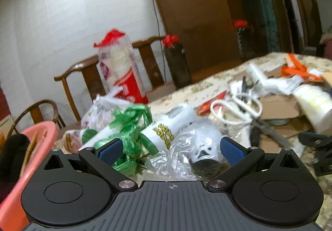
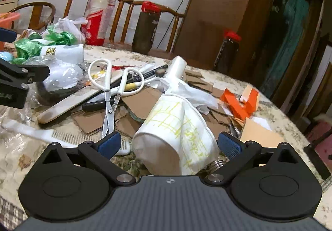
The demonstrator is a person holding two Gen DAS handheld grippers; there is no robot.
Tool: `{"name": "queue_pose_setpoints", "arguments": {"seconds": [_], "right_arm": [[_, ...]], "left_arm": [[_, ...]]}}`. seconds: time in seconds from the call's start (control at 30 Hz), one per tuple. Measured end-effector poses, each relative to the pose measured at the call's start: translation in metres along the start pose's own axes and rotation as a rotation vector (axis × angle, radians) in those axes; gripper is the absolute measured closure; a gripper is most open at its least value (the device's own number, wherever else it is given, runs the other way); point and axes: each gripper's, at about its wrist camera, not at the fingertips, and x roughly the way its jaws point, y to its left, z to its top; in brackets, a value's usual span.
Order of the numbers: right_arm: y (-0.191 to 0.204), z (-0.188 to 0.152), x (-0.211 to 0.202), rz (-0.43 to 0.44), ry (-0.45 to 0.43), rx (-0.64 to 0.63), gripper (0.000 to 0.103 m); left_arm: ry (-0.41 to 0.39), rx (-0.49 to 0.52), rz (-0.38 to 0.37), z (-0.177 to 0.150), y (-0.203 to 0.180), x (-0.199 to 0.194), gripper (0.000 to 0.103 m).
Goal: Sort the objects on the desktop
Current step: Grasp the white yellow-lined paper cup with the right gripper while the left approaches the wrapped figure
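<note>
My left gripper (image 1: 171, 151) is open over a heap of clear plastic wrap (image 1: 186, 154), a green plastic bag (image 1: 130, 127) and a white paper cup with yellow print (image 1: 172, 125). My right gripper (image 2: 170, 144) is open, with its jaws on either side of a white paper cup with yellow-green scribbles (image 2: 176, 127) that lies on its side. White-handled scissors (image 2: 112, 89) lie on brown cardboard pieces (image 2: 137, 104). A white comb (image 2: 62, 137) lies at the left. The left gripper also shows at the left edge of the right wrist view (image 2: 18, 77).
A pink basket (image 1: 31, 148) stands at the left. A tall sleeve of cups in red packaging (image 1: 122, 69) stands at the table's far side, with wooden chairs (image 1: 83, 77) behind. Orange paper scraps (image 2: 238, 104) lie at the right. A white bottle (image 2: 176, 69) lies behind the cup.
</note>
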Motion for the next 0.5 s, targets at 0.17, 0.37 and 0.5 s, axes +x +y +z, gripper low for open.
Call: {"name": "queue_pose_setpoints", "arguments": {"seconds": [0.17,0.37,0.5], "right_arm": [[-0.002,0.000,0.011,0.008,0.029,0.025,0.009],[-0.010,0.001,0.012,0.046,0.047,0.068,0.048],[-0.009,0.001,0.011,0.042,0.039,0.063,0.053]], "left_arm": [[0.028,-0.060,-0.056,-0.004,0.005,0.019,0.001],[0.025,0.015,-0.031,0.001,-0.016,0.026,0.001],[0.056,-0.009,-0.031,0.007,-0.019,0.041,0.001]]}}
